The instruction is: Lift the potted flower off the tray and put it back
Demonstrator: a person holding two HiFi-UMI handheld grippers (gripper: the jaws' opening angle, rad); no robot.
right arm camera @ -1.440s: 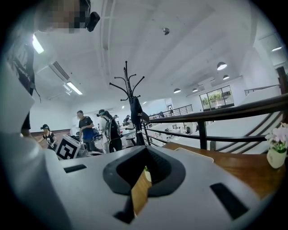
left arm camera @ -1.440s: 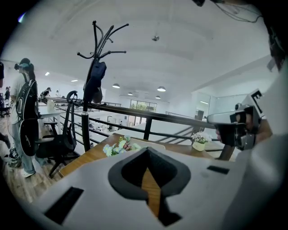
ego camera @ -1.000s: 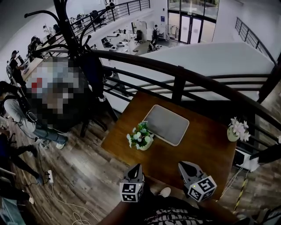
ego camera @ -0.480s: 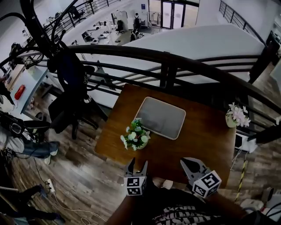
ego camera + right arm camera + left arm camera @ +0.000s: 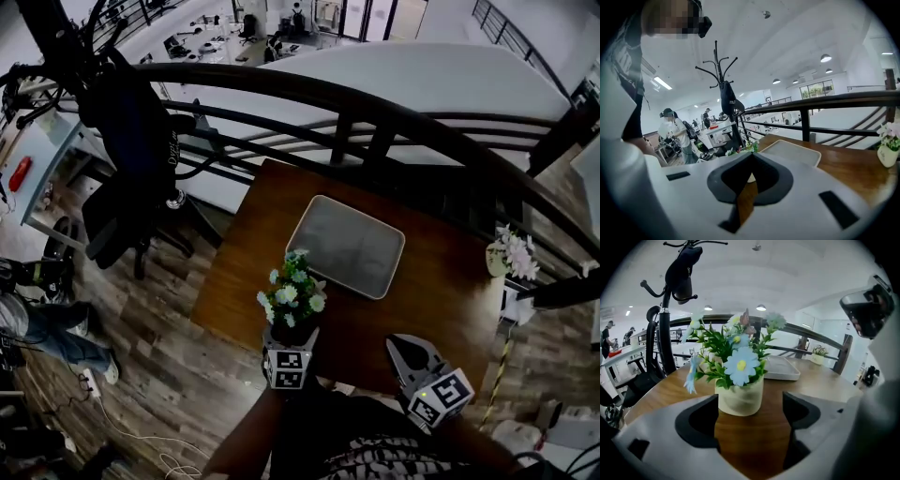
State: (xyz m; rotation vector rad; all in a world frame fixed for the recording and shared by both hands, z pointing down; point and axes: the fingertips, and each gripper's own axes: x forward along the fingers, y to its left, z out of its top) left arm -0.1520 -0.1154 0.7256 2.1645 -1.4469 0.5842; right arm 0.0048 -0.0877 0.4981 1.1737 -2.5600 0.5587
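The potted flower [image 5: 292,302], a cream pot [image 5: 740,398] with blue and white blooms, stands on the wooden table [image 5: 441,281] beside the near left corner of the grey tray [image 5: 345,246], not on it. My left gripper [image 5: 292,337] is right behind the pot. Its jaws have just been opening and now stand wide, and the pot sits at their mouth [image 5: 752,409] with neither pad touching it. My right gripper [image 5: 405,345] hovers over the table's near edge, shut with its tips together [image 5: 751,157] and nothing held. The tray [image 5: 790,151] is bare.
A second small pot with pale flowers [image 5: 511,255] stands at the table's far right edge. A black railing [image 5: 375,112] runs along the table's far side. A dark coat rack [image 5: 122,112] stands off the left. The lower floor lies beyond.
My left gripper has come down and forward to the pot, and its jaws have gone from shut to wide open. The right gripper has shifted only slightly.
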